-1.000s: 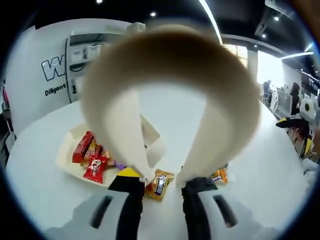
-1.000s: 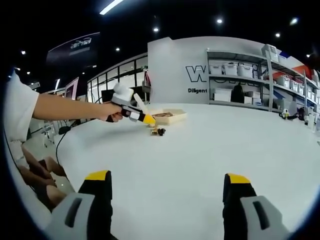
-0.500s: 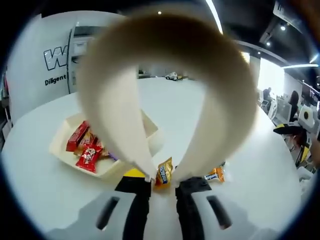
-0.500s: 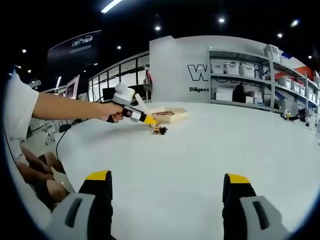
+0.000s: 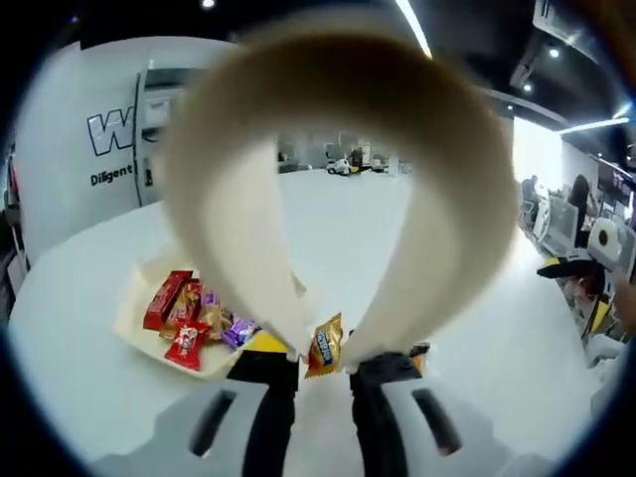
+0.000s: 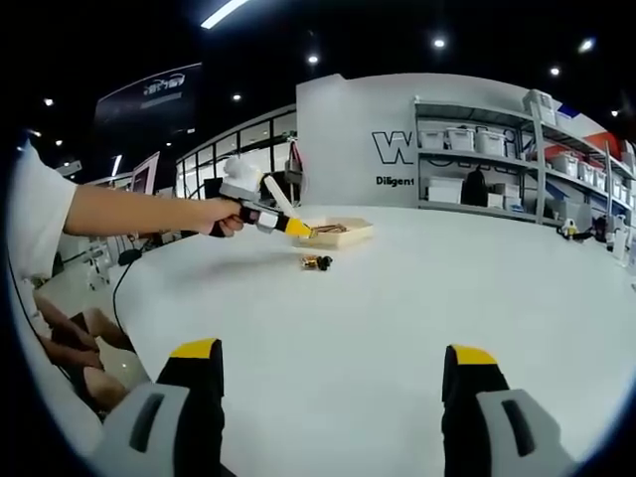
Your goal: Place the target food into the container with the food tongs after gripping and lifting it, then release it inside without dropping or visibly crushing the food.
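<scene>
The gold-wrapped candy [image 5: 323, 348] is pinched between the tips of the cream food tongs [image 5: 338, 179], whose two arms converge on it just above the left gripper [image 5: 323, 383]. The left gripper's jaws stand close together, squeezing the tongs' arms, so the tongs are clamped on the candy. In the left gripper view the candy sits beside the near corner of the container [image 5: 134, 298], a pale shallow tray on the white table [image 5: 517, 338] that already holds red, gold and purple wrapped sweets [image 5: 194, 318]. A further orange-wrapped sweet [image 5: 417, 356] lies on the table just behind the right tong arm, partly hidden by it.

The right gripper view gives the wider scene: a person's bare forearm [image 6: 139, 211] reaches in from the left, level over the table, the hand [image 6: 221, 217] wrapped around the left gripper with the tongs pointing toward the container [image 6: 333, 233]. There the tong tips are raised off the table near the tray's edge, and one small sweet [image 6: 315, 262] lies on the table below and nearer the camera. The candy itself is too small to make out in this view.

The right gripper [image 6: 333, 383] hangs over bare table, jaws wide apart and holding nothing. Shelving with bins [image 6: 497, 164] lines the far wall
</scene>
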